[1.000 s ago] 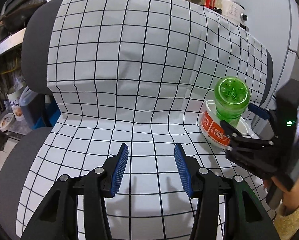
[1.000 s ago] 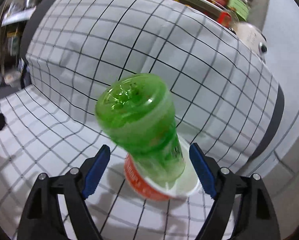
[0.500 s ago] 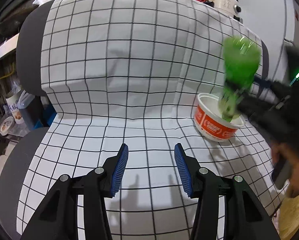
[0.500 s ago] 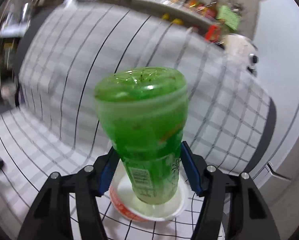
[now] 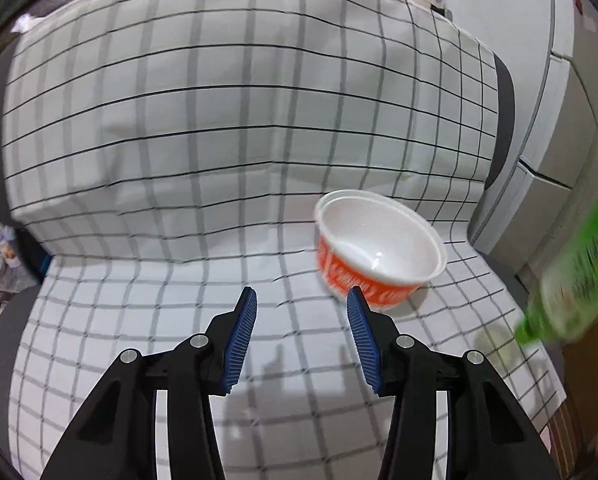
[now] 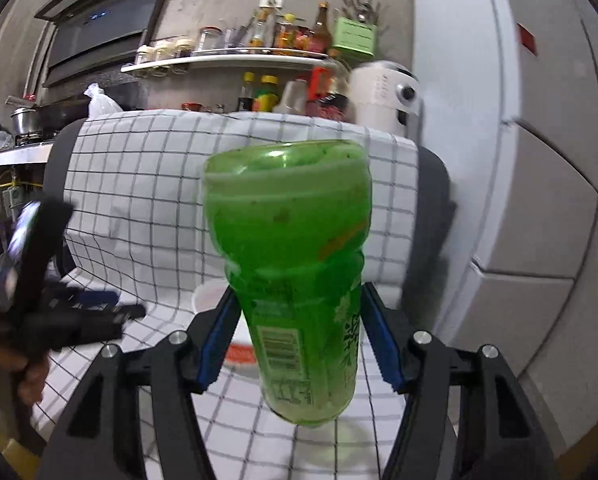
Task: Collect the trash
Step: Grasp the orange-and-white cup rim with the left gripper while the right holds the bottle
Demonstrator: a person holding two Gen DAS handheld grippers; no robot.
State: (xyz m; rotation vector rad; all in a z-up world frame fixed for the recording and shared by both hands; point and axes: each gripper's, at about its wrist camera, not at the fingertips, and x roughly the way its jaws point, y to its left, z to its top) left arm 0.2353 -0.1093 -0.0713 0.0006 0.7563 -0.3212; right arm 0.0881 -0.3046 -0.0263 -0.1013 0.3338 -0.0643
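Two hand-held grippers are at work over a seat covered with a white cloth with a black grid (image 5: 203,128).

In the right wrist view, the right gripper (image 6: 297,334) clamps a green translucent plastic bottle (image 6: 291,264) with its blue ribbed pads (image 6: 215,340), one pad on each side of the labelled body. Its jaws have just been closing, and the bottle is between them, held firmly. The bottle stands in the middle of the frame with its base pointing up and away from the camera. Behind its lower part, a small piece of the white plastic bowl with an orange printed band (image 5: 379,248) can be seen on the cloth. At the left edge of this frame the left gripper appears as a dark, blurred shape, with part of a hand (image 6: 3,368) under it.

In the left wrist view, the left gripper (image 5: 302,338) is at the bottom centre with its jaws apart. They have just been closing a little, but nothing is between them. The bowl rests on the seat in the right middle of the frame, tilted toward the camera, just above the tip of the right-side pad. I cannot tell if the pad touches it. The green bottle is a blurred streak at the right edge, well apart from the bowl.
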